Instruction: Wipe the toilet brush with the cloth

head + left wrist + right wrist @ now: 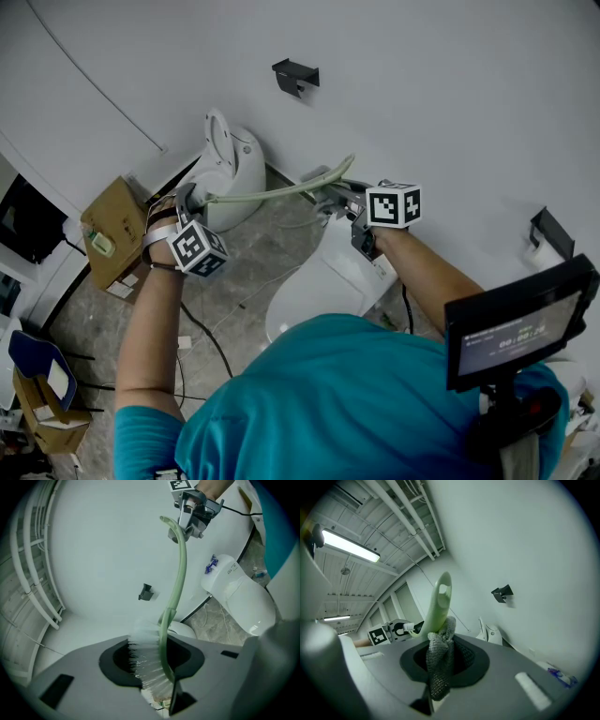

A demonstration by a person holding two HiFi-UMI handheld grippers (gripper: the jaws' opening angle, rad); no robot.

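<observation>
The toilet brush (272, 192) has a pale green curved handle and is held level between both grippers in front of the white wall. My left gripper (187, 199) is shut on its head end. In the left gripper view the white bristles (147, 660) sit between the jaws and the handle (178, 573) rises to the right gripper (190, 524). My right gripper (339, 197) is shut on a grey mesh cloth (440, 663). The cloth is bunched against the handle (437, 604) just below its tip with the hanging hole.
A white urinal (230, 164) hangs on the wall behind the left gripper. A white toilet (319, 281) stands below the brush. A cardboard box (112, 230) is at the left, and cables (202, 328) cross the stone floor. Black brackets (295, 75) are fixed to the wall.
</observation>
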